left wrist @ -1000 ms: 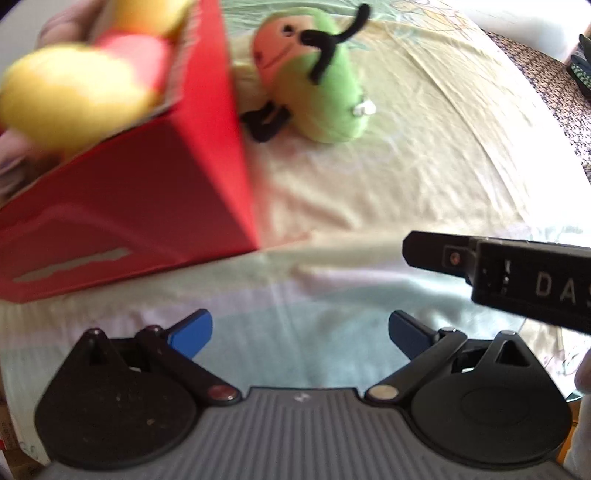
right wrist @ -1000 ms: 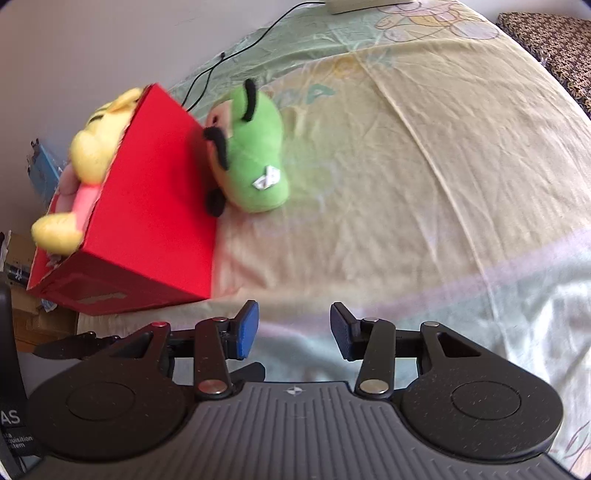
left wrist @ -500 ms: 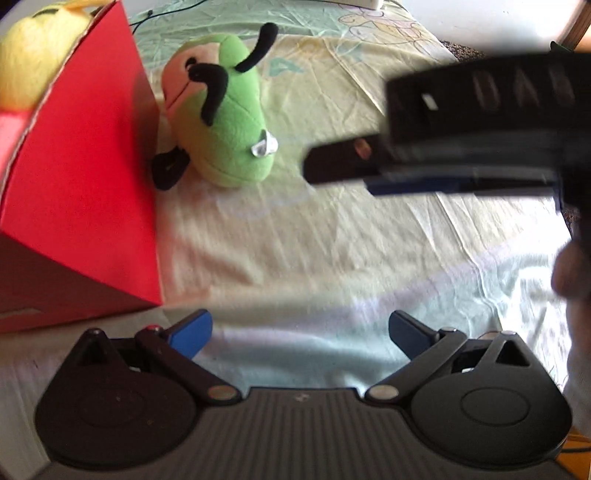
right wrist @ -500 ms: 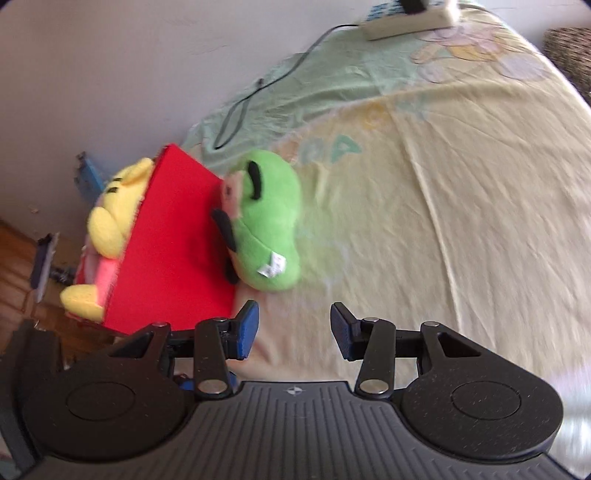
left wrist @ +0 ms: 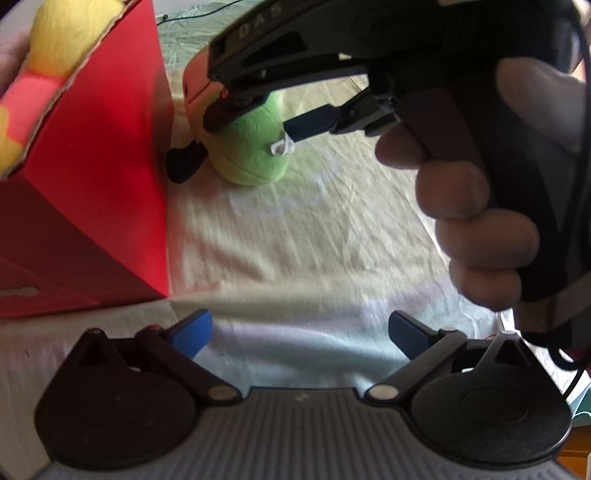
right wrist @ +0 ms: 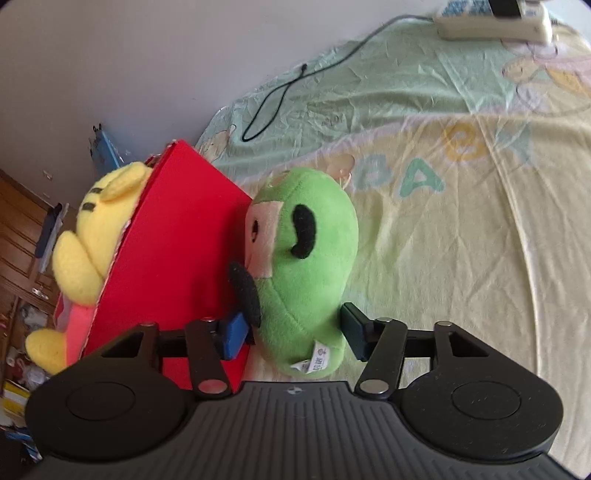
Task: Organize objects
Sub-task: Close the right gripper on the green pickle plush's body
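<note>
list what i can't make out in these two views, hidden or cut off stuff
- Inside of the red box: both views, hidden by its own wall and the yellow plush sticking out.
- Whether the right tool presses the green plush: right wrist view shows pads either side; contact unclear.
- Green plush's face: left wrist view, covered by the right tool and the hand.
- Power strip: right wrist view, cut off by the top edge.

Black ribbed left claw (left wrist: 298, 334), blue fingertip pads (left wrist: 190, 330), silver pivot screws, "DAS" lettering on right claw (right wrist: 293, 332)
</note>
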A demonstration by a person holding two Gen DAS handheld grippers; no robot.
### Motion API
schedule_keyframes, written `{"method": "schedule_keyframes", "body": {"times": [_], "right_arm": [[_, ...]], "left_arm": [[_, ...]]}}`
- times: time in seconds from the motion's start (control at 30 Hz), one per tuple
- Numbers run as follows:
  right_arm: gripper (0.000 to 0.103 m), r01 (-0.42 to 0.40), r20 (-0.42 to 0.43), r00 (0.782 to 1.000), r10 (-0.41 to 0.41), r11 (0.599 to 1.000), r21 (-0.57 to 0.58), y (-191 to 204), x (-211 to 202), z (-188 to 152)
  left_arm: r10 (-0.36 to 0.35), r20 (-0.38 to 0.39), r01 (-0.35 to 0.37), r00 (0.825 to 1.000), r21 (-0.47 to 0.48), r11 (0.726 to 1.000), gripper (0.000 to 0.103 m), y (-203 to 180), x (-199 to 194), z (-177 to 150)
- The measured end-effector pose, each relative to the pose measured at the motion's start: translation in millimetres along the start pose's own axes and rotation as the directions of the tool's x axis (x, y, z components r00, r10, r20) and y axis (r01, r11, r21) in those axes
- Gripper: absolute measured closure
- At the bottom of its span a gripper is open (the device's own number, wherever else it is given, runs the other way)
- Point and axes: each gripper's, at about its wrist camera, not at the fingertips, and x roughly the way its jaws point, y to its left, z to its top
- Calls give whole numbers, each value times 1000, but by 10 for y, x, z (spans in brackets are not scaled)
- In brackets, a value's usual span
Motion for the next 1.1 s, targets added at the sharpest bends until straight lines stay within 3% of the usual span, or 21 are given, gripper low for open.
{"method": "schedule_keyframes", "body": {"times": [0.2,0.43,0.7,0.93,1.1], "right_arm": [[55,-69,4,998,69,990,124,-216,-227,-26],[54,-35,8,999,34,988,153,-375,-733,-395],[51,-19,-7,1000,21,972,234,-551,-1096,-811],[45,-59,73,997,38,950,307,-689,-1220,-753],[41,-91,86,994,66,941,327,-729,-1186,-693]], "left_arm": [[-33,40,31,999,66,997,2,-49,-51,30],[-133,68,123,989,129,984,2,-90,-104,116],[-284,94,272,954,122,955,2,-147,-66,299],[-317,91,296,944,195,935,3,-368,-2,388],[-348,53,337,936,151,929,6,-333,143,487]]}}
